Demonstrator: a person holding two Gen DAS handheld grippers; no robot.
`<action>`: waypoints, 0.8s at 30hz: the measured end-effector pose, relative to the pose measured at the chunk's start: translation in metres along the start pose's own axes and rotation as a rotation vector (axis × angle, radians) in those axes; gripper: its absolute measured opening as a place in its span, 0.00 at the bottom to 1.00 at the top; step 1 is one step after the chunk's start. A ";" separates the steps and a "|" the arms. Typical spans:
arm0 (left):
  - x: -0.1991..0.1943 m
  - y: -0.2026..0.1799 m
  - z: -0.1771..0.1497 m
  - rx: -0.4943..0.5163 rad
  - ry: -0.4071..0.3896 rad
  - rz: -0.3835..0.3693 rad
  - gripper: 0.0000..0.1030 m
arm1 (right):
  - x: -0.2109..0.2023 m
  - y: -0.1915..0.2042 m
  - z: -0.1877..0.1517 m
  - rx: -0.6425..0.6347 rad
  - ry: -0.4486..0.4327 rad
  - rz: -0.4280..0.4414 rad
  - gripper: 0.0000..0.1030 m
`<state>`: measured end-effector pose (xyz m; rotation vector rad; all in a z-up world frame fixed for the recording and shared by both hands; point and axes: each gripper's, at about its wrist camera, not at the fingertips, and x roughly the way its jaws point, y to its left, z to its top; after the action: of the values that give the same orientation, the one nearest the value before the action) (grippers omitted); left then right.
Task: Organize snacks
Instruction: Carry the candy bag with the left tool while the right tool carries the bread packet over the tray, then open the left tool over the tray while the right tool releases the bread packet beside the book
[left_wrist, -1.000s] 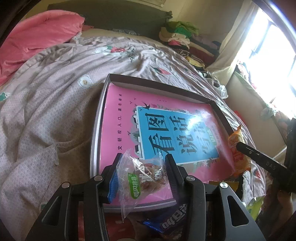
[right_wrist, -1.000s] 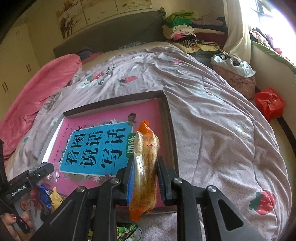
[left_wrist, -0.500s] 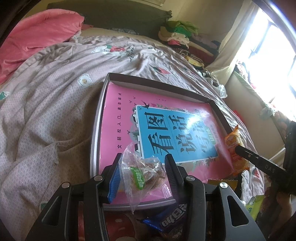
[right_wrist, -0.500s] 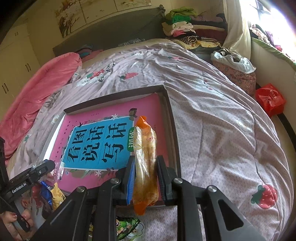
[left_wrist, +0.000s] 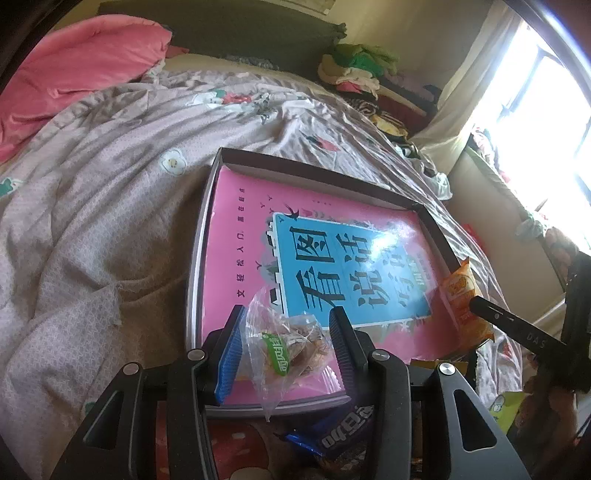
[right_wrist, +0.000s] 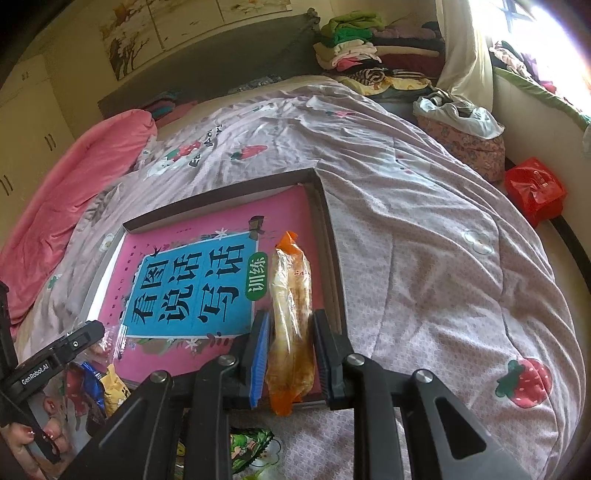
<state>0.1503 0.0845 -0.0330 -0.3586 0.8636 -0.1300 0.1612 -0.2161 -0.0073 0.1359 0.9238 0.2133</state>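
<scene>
Fingers of the left gripper (left_wrist: 286, 345) are closed on a clear bag (left_wrist: 286, 343) with a green label and brown snacks inside; its loose plastic hangs below the pads. Fingers of the right gripper (right_wrist: 290, 356) stand narrow and pinch an orange packet (right_wrist: 290, 325), a long one that sticks up above the pads and hangs a little under them.

Both snacks are held over the near edge of a shallow box (left_wrist: 199, 258), dark-rimmed, which lies on the bed. On its bottom lies a pink book (left_wrist: 243, 236) with a blue title panel.

Nearer than the box, on the cover, more snacks lie loose: a blue packet (left_wrist: 343, 432) just below the left gripper, a yellow packet (right_wrist: 114, 387) beside it, and a green packet (right_wrist: 251, 448) under the right gripper. A hand (right_wrist: 26, 432) with painted nails is seen at the lower left corner of the right wrist view, on the handle of the left gripper.

Around the box spreads a pale quilt (right_wrist: 424, 258) printed with strawberries. Farther away, a pink blanket (left_wrist: 74, 81) lies on the left side, and folded clothes (right_wrist: 351, 48) are piled beside the dark headboard (right_wrist: 221, 62).
</scene>
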 end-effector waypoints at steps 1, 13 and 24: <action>-0.001 0.000 0.000 -0.001 -0.001 -0.002 0.46 | 0.000 0.000 0.000 0.003 0.000 0.000 0.23; -0.011 -0.001 0.002 -0.003 -0.017 -0.002 0.51 | -0.008 -0.002 0.001 0.012 -0.023 0.003 0.32; -0.033 0.003 0.009 -0.027 -0.076 0.008 0.64 | -0.026 -0.002 0.002 0.010 -0.089 0.031 0.42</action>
<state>0.1358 0.0984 -0.0053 -0.3828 0.7920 -0.0972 0.1480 -0.2244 0.0140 0.1676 0.8350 0.2296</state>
